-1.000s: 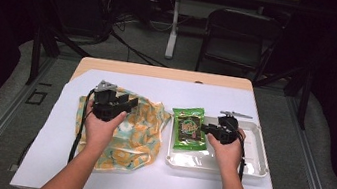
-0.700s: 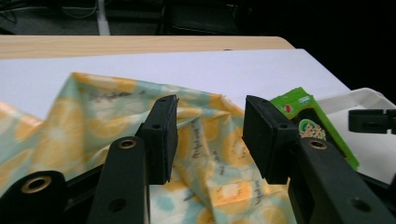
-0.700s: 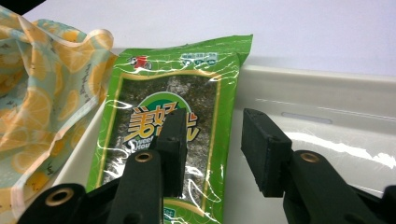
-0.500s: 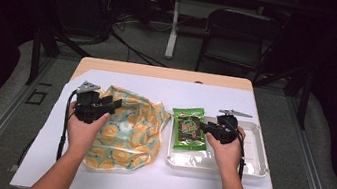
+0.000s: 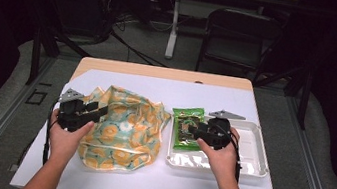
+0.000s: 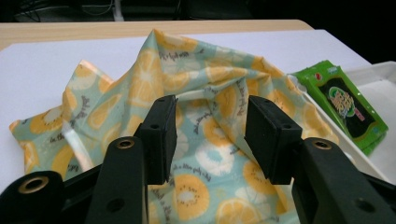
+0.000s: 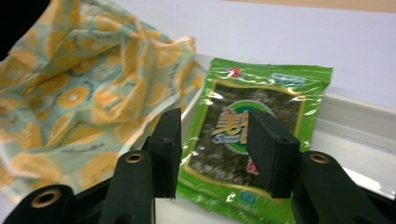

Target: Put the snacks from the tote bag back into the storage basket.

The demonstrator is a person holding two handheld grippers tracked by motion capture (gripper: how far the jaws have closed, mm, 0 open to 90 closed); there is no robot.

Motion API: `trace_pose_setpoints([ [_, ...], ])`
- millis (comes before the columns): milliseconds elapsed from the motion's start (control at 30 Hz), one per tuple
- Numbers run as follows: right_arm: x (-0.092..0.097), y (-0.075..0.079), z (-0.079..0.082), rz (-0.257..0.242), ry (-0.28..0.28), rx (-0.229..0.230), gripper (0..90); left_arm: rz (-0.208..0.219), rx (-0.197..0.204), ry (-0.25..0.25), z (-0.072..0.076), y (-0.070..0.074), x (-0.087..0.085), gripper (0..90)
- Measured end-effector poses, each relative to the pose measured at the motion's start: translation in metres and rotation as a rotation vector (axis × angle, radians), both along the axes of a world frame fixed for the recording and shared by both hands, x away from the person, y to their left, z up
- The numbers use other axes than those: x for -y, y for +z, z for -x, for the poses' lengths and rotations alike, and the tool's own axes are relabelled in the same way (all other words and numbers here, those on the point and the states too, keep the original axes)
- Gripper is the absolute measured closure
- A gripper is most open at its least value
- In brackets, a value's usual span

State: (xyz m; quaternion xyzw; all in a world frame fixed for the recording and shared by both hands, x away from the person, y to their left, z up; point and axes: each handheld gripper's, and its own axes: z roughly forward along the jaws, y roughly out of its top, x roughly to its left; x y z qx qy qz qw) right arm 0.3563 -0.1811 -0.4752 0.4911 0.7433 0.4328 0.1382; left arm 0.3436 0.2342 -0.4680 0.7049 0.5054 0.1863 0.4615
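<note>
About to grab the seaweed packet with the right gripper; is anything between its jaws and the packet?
Nothing visible. The right gripper is open, facing the green seaweed packet in the white tray; the patterned bag lies beside it.

A dark room around our bright table

We see a table (image 5: pixel 169 74) with a wood top and a white sheet (image 5: pixel 143 182) spread over most of it. Behind it stands a black chair (image 5: pixel 235 39) and a white post (image 5: pixel 173 29) on the grey floor (image 5: pixel 127 53). Black cables (image 5: pixel 116 26) lie there too. Black frame bars (image 5: pixel 36 49) stand at both sides. The far room is very dark.
</note>
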Motion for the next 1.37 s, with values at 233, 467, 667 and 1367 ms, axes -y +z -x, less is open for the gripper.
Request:
trace_pose_setpoints([
  [233, -0.013, 0.000, 0.026, 0.005, 0.097, 0.032, 54.3, -0.030, 0.006, -0.019, 0.013, -0.012, -0.004, 52.6],
  [467, -0.028, -0.018, 0.047, 0.013, 0.173, 0.044, 54.9, -0.043, 0.015, -0.051, 0.025, -0.024, -0.007, 52.9],
  [667, -0.028, -0.029, 0.057, 0.031, 0.162, 0.104, 54.9, -0.058, 0.005, -0.067, 0.033, -0.032, -0.006, 53.2],
  [1367, -0.039, -0.049, 0.064, 0.088, 0.169, 0.167, 47.5, -0.075, 0.021, -0.037, 0.034, -0.048, -0.012, 50.6],
])
